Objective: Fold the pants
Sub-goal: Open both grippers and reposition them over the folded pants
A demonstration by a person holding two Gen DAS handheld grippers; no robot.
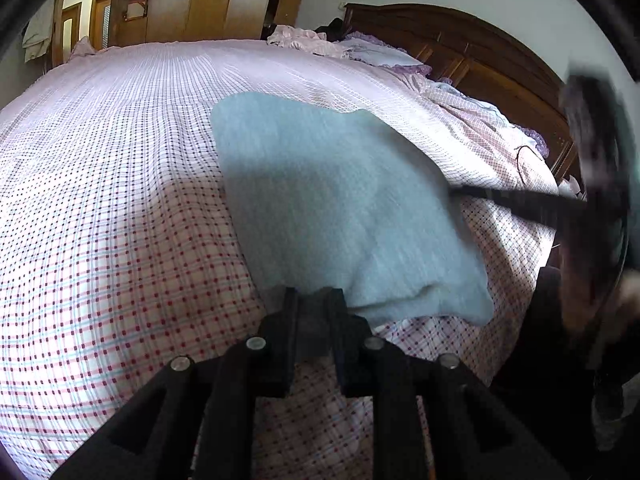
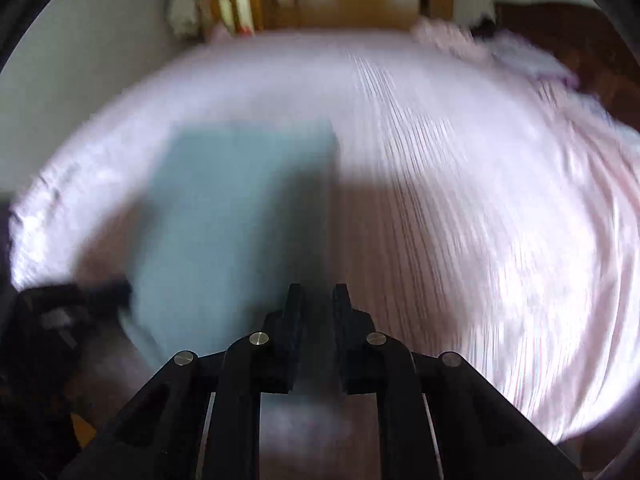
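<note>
Light blue pants [image 1: 340, 200] lie folded into a flat panel on a checked bed sheet [image 1: 120, 200]. In the left wrist view my left gripper [image 1: 314, 300] sits at the pants' near corner, jaws close together with grey-blue cloth pinched between them. In the right wrist view, which is heavily blurred, the pants [image 2: 232, 208] lie left of centre. My right gripper [image 2: 318, 296] hovers over their near right edge, jaws nearly together and nothing visible between them. The left gripper [image 2: 116, 290] touches the pants' near left corner. The right gripper [image 1: 460, 192] shows as a dark blur by the pants' right edge.
A dark wooden headboard [image 1: 480, 60] runs along the right side of the bed, with crumpled pink and lilac bedding [image 1: 360, 48] in front of it. A wooden wardrobe [image 1: 192, 0] stands beyond the bed's far edge. The sheet spreads wide to the left of the pants.
</note>
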